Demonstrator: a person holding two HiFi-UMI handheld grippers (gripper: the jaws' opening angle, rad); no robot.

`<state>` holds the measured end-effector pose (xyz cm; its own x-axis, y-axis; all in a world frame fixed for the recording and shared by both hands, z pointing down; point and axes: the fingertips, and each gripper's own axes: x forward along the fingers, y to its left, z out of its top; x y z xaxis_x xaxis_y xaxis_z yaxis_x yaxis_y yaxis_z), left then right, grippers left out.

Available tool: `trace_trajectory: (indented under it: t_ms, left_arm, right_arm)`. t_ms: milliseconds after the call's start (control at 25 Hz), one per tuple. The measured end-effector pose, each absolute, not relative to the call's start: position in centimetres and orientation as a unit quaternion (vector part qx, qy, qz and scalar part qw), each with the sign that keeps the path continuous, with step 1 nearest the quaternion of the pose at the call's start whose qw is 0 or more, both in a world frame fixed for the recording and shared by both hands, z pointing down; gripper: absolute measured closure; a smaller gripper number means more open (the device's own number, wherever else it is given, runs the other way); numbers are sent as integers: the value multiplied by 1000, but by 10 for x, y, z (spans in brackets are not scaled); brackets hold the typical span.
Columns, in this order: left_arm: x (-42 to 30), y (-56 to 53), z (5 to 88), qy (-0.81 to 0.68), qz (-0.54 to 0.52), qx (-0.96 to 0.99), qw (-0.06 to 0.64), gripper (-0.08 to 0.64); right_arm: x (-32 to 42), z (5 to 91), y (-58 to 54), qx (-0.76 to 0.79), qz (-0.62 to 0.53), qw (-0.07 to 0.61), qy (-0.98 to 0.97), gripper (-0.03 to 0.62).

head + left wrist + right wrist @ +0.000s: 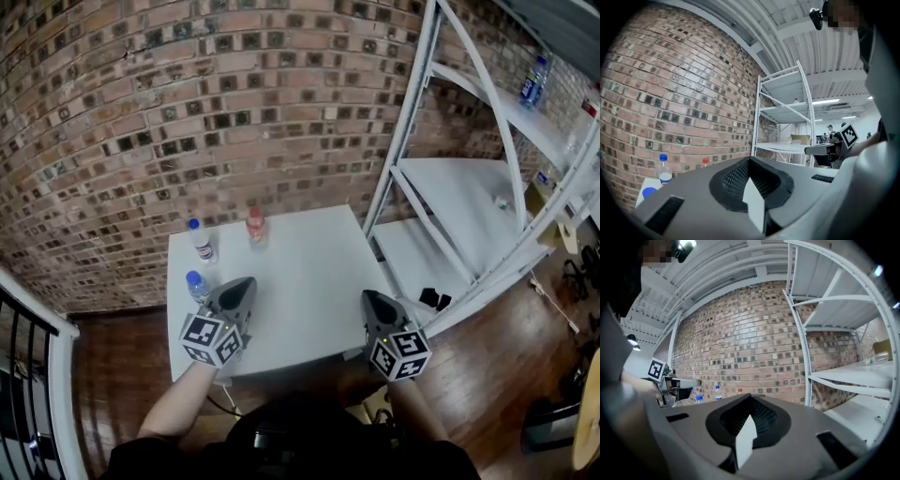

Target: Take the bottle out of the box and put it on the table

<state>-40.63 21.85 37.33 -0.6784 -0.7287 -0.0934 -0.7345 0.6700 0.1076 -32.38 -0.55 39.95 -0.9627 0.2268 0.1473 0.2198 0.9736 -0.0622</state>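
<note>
On the table (pixel 309 272): three bottles stand upright toward its left and back. A blue-capped bottle (pixel 200 240) and a red-capped bottle (pixel 255 227) are near each other at the back, and a nearer blue-capped bottle (pixel 196 285) is just beside the left gripper (pixel 246 283).
Box: none shows in any view.
Step in hand: this looks like a gap between carries, or the job already done. No bottle is held, and every bottle in sight stands on the table.
Left gripper: jaws together, nothing between them.
Right gripper (pixel 367 296): jaws together, also empty.
Pose: the grippers sit side by side, well apart, over the table's near edge. They point about level toward the brick wall (pixel 187 112), marker cubes up, with a forearm reaching in from below.
Next move: if a bottle remains, the box must first be found, probably out of frame. The jaws must then spread before closing on the bottle's body.
</note>
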Motion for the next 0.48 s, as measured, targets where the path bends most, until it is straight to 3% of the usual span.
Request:
trace_trajectory:
  t_ms: [280, 480]
  left_arm:
    - [-385, 205, 375, 916, 46, -394, 51, 555]
    - [-371, 214, 389, 924, 110, -366, 31, 555]
  right_arm:
    - [-306, 394, -22, -127, 31, 61, -990, 590]
    - [-308, 406, -11, -150, 55, 65, -985, 591]
